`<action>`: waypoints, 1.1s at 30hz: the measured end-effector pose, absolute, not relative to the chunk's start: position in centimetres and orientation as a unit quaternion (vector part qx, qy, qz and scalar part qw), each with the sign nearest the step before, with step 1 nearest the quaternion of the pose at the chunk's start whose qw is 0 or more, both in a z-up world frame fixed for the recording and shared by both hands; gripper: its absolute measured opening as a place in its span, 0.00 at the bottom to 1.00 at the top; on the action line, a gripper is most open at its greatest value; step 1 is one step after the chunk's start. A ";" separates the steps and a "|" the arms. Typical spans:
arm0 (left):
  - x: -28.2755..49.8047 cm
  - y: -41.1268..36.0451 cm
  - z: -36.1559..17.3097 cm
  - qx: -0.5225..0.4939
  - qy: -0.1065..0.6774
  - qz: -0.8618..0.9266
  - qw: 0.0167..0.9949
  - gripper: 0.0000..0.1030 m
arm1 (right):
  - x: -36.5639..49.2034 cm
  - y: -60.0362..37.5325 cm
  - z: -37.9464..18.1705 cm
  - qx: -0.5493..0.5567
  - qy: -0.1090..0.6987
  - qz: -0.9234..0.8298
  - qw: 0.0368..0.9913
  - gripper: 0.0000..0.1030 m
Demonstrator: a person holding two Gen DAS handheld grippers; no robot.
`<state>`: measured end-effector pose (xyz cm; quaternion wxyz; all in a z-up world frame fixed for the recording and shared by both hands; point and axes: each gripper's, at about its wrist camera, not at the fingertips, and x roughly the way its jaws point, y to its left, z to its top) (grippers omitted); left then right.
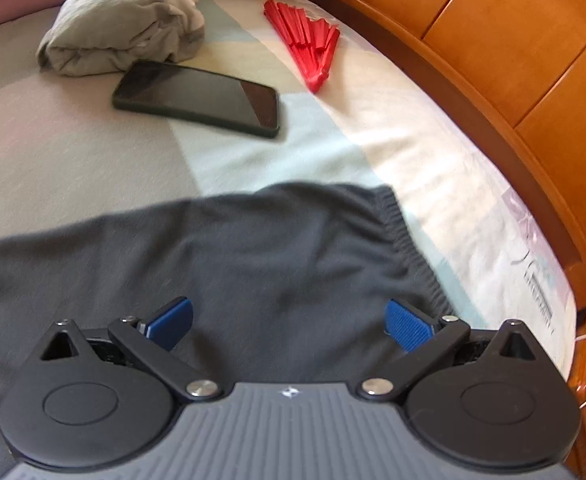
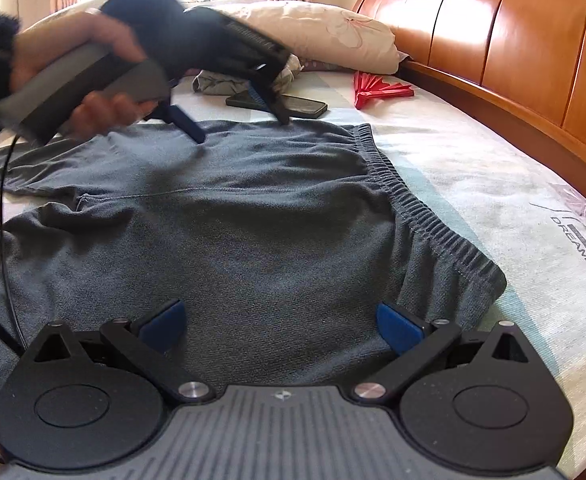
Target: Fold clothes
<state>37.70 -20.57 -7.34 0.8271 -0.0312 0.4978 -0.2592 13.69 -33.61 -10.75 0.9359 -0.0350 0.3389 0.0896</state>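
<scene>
Shorts: I am seeing the dark grey shorts point(image 2: 253, 220) lying spread flat on the bed point(image 2: 493, 208), elastic waistband point(image 2: 413, 204) facing the wooden headboard point(image 2: 513, 40).
Left gripper: I am holding the left gripper point(image 1: 289, 322) with its blue fingers point(image 1: 171, 322) spread wide, gripping nothing; from the right wrist view it is hovering over the far edge of the shorts, tips close to the cloth, whether touching I cannot tell.
Left hand: the hand point(image 2: 77, 76) is wrapping around that gripper's handle.
Right gripper: I am keeping the right gripper point(image 2: 279, 326) wide apart too, empty, over the near part of the shorts.
Phone: a black phone point(image 1: 197, 98) is lying just beyond the shorts.
Fan: a red folding fan point(image 1: 307, 42) is sitting beyond the shorts, nearer the headboard.
Bundle: a grey-green cloth bundle point(image 1: 125, 28) is resting past the phone, beyond the shorts.
</scene>
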 end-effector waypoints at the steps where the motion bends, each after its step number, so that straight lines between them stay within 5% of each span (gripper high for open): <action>1: 37.8 -20.6 -7.5 -0.025 0.493 -0.258 0.830 0.99 | 13.7 -33.6 -10.7 -0.036 0.340 0.089 0.935 1.00; 8: 38.6 -21.2 -8.6 0.018 0.461 -0.248 0.852 0.99 | 14.2 -33.5 -10.4 -0.047 0.354 0.098 0.929 1.00; 26: 29.7 -12.2 -1.7 0.107 0.397 -0.310 0.857 0.99 | 20.2 -41.2 -3.2 0.050 0.374 0.176 0.909 1.00; 33: 31.2 -12.7 -4.3 0.104 0.423 -0.308 0.846 0.99 | 22.8 -40.3 -4.2 0.118 0.409 0.200 0.882 1.00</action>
